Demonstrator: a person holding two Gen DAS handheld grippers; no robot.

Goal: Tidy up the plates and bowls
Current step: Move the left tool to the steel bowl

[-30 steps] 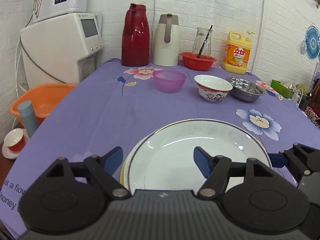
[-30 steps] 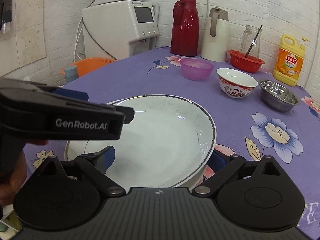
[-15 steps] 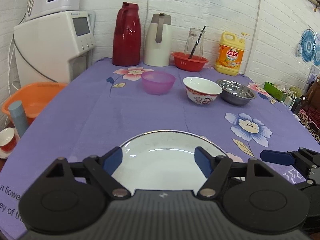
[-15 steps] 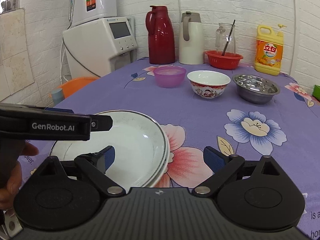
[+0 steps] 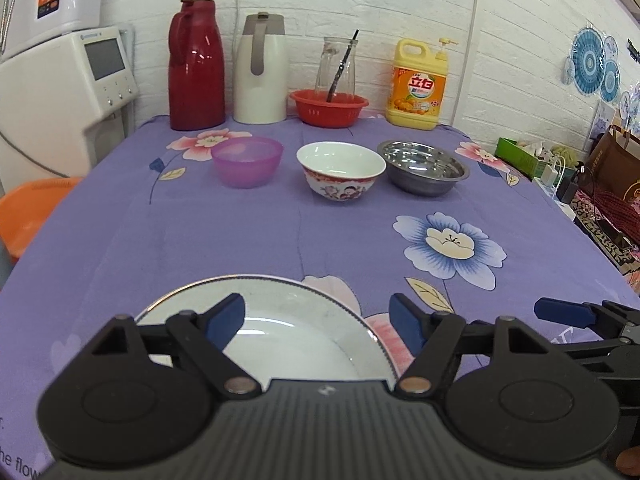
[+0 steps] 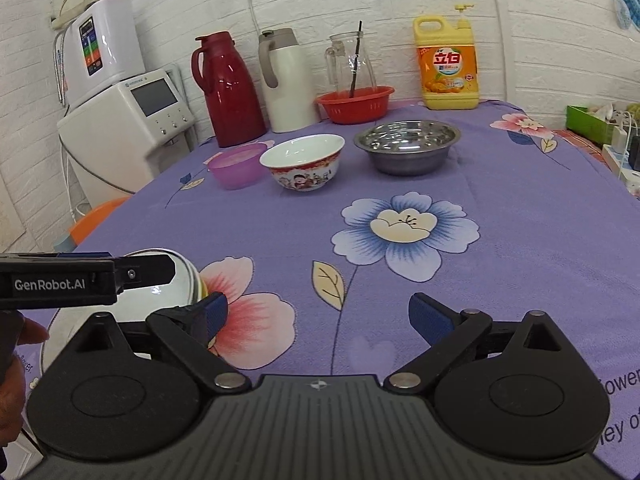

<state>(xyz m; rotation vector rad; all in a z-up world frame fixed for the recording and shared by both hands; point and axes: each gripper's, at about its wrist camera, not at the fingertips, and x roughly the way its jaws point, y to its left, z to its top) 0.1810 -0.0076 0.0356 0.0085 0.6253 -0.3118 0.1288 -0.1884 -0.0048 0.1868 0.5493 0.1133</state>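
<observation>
On the table (image 5: 240, 240), the stacked plates (image 5: 280, 324) lie nearest, at the front left. Farther back, three bowls stand in a row: the plastic bowl (image 5: 247, 161) left, the porcelain bowl (image 5: 341, 171) in the middle, the steel bowl (image 5: 423, 167) right. Behind them along the wall stand two thermos jugs (image 5: 196, 64), then a basket (image 5: 329, 107) with a glass jug (image 5: 335, 65) in it, then a detergent bottle (image 5: 420, 84) rightmost.

Both wrist views are bright and evenly lit, with soft, diffuse light and only faint shadows under the bowls. Small white highlights glint on the red thermos (image 5: 196, 64), the steel bowl (image 5: 423, 167) and the white plate (image 5: 280, 320). Fisheye distortion curves the wall's brick lines and bends the purple tablecloth (image 6: 500, 208) toward the edges, and the corners darken to black. Focus is sharp across the middle; the far edges look slightly soft.
</observation>
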